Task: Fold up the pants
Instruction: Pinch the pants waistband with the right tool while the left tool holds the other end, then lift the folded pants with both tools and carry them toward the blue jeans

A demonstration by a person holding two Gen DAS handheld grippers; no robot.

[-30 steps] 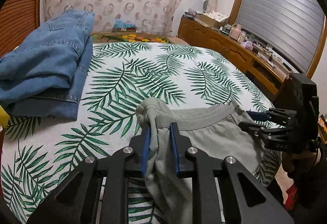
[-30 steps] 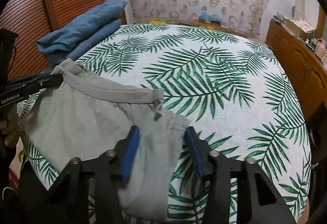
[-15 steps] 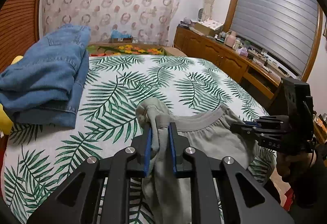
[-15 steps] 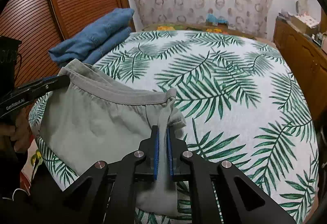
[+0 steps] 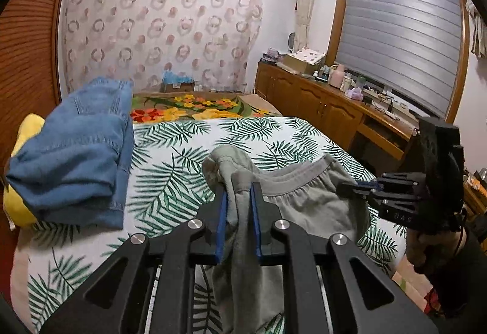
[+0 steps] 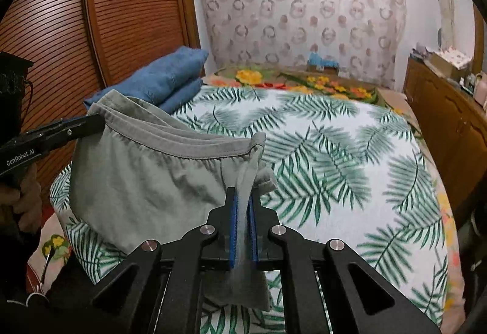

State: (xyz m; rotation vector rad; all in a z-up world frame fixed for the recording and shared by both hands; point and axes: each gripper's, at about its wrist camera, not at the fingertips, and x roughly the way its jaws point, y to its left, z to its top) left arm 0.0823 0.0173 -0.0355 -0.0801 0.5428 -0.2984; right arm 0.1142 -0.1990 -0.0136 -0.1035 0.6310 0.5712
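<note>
Grey-green pants [image 5: 307,197] with an elastic waistband hang between my two grippers above the near edge of the bed. My left gripper [image 5: 238,192] is shut on one end of the waistband; it also shows in the right wrist view [image 6: 91,124]. My right gripper [image 6: 243,200] is shut on the other end of the waistband [image 6: 194,148]; it shows in the left wrist view [image 5: 356,186] at the right. The pants [image 6: 143,181] hang down from the stretched waistband; their legs are hidden below the frame.
The bed has a white cover with green palm leaves [image 5: 182,157]. Folded blue jeans [image 5: 82,151] lie at its left on a yellow pillow [image 5: 27,130]. A slatted wooden wardrobe [image 6: 61,38] stands left. A wooden sideboard [image 5: 334,108] with clutter runs along the right.
My right gripper closed on the waistband end. Both grippers then lifted the pants up off the bed, and the waistband is now stretched between them.
</note>
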